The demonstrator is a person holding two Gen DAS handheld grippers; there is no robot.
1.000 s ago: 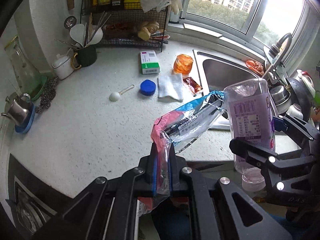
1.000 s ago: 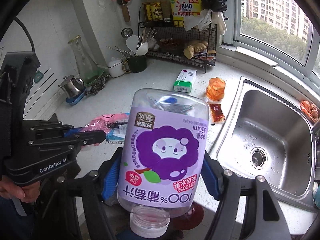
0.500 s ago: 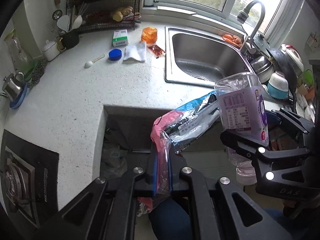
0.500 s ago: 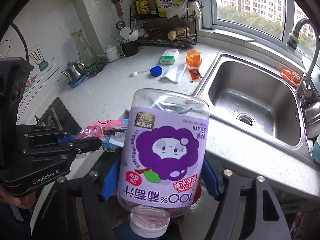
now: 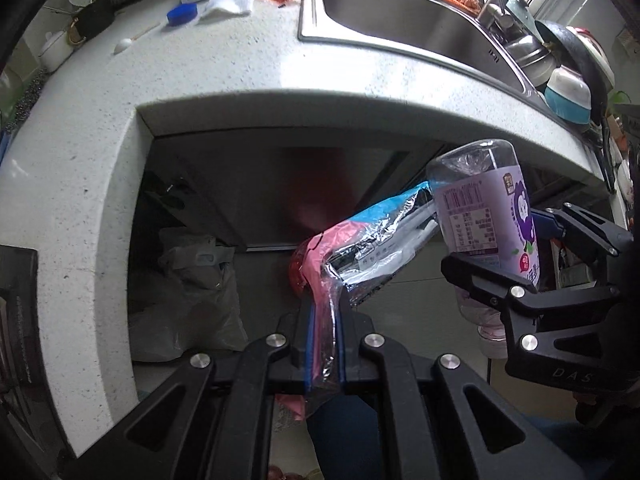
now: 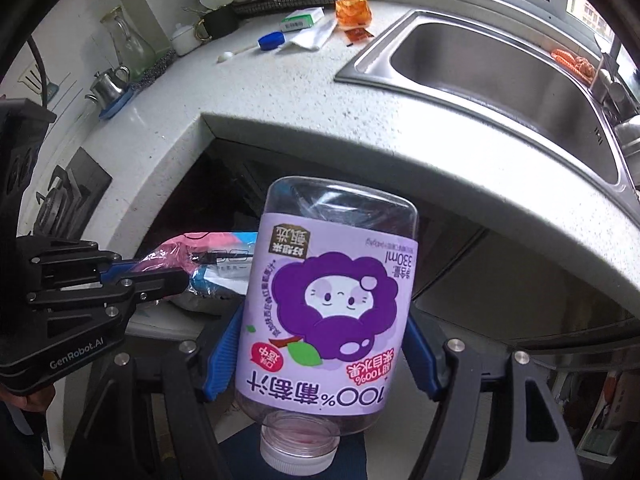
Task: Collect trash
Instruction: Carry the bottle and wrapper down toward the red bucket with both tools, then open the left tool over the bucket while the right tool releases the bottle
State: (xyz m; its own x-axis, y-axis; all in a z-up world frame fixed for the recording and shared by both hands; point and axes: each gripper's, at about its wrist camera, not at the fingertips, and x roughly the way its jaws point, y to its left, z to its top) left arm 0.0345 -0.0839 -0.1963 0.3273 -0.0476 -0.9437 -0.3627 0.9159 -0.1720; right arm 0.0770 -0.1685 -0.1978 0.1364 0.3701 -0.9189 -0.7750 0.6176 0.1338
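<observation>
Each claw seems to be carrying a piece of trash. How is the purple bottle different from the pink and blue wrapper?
The purple bottle is rigid and keeps its rounded shape; the wrapper is thin, crinkled film that bends over.
The bottle is held upside down, neck toward the right claw; the wrapper sticks out at a slant from the left claw.
The bottle is bulky; the wrapper is flat.
Both are gripped off the counter.
</observation>
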